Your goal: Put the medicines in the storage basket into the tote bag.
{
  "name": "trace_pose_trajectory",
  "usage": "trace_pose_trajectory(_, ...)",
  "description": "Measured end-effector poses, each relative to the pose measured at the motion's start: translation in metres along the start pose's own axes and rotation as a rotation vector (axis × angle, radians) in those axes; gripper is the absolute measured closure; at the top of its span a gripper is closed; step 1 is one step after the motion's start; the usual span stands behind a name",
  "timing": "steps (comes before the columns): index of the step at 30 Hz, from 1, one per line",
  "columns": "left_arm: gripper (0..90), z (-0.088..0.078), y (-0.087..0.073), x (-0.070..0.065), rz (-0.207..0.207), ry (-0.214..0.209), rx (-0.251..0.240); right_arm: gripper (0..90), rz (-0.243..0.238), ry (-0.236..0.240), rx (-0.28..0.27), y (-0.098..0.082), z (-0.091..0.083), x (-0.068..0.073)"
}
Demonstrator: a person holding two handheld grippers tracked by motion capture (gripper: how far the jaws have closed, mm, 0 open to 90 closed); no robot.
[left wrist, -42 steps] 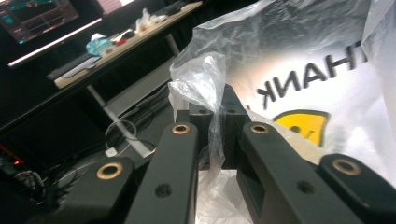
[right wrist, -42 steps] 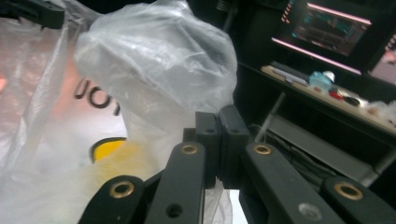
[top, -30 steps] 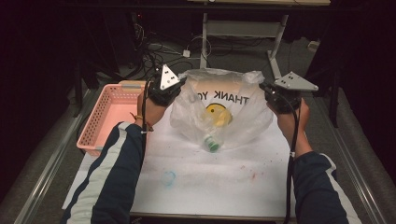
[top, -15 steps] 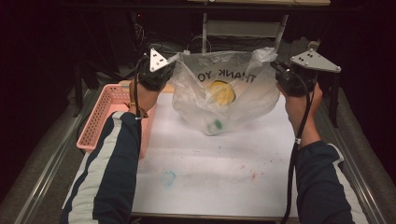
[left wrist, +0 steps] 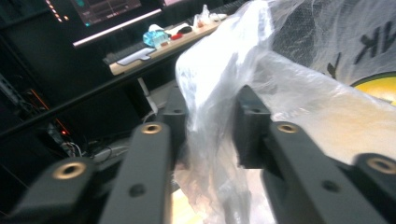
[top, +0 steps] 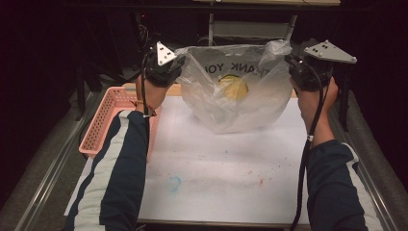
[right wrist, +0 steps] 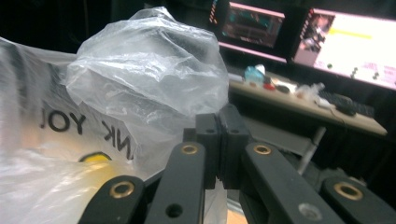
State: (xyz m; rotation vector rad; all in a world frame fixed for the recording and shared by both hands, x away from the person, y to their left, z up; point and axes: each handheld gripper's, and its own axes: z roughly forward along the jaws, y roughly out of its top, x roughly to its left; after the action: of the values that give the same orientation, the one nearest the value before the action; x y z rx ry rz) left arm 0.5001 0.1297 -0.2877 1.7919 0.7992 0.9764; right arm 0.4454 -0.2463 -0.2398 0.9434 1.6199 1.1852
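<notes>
High view: basket [top: 103, 126] left of bag. Left gripper [top: 166, 67] at bag's left top edge; jaws just opening, part-open, film loose between pads [left wrist: 250, 123]. Bag [top: 235, 91] hangs above table [top: 231, 173], yellow print showing. Right gripper [top: 303, 70] pinches bag's right top corner, jaws tight together.

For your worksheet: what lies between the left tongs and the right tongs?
In the high view, the clear plastic bag hangs stretched between the left tongs and the right tongs, above the white table.
</notes>
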Motion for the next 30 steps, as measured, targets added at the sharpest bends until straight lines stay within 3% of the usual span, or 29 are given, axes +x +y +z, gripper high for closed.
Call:
trace_pose_trajectory(5, 42.1, 0.003, -0.003, -0.009, -0.012, 0.007, -0.005, 89.8, 0.004, -0.017, 0.054, -0.018, 0.012, -0.006)
trace_pose_trajectory(9, 40.5, 0.001, -0.002, -0.010, -0.010, -0.015, -0.005, 89.8, 0.013, -0.038, 0.084, -0.028, 0.019, -0.013)
trace_pose_trajectory(10, 42.7, 0.000, -0.001, -0.010, -0.002, -0.018, -0.006, 89.8, 0.010, -0.047, 0.091, -0.029, 0.020, -0.015)
trace_pose_trajectory(12, 68.9, -0.003, 0.000, -0.009, 0.035, -0.033, -0.010, 89.8, 0.016, -0.060, 0.088, -0.029, 0.019, -0.019)
trace_pose_trajectory(14, 77.9, -0.007, 0.004, -0.009, 0.049, -0.016, -0.017, 89.8, 0.021, -0.063, 0.079, -0.027, 0.017, -0.022)
trace_pose_trajectory(25, 77.9, -0.025, 0.019, -0.005, 0.039, 0.028, -0.091, 89.9, 0.001, -0.076, -0.017, 0.010, -0.012, -0.019)
trace_pose_trajectory(30, 73.4, -0.025, 0.022, -0.005, 0.030, 0.038, -0.098, 89.8, -0.009, -0.071, -0.027, 0.014, -0.015, -0.016)
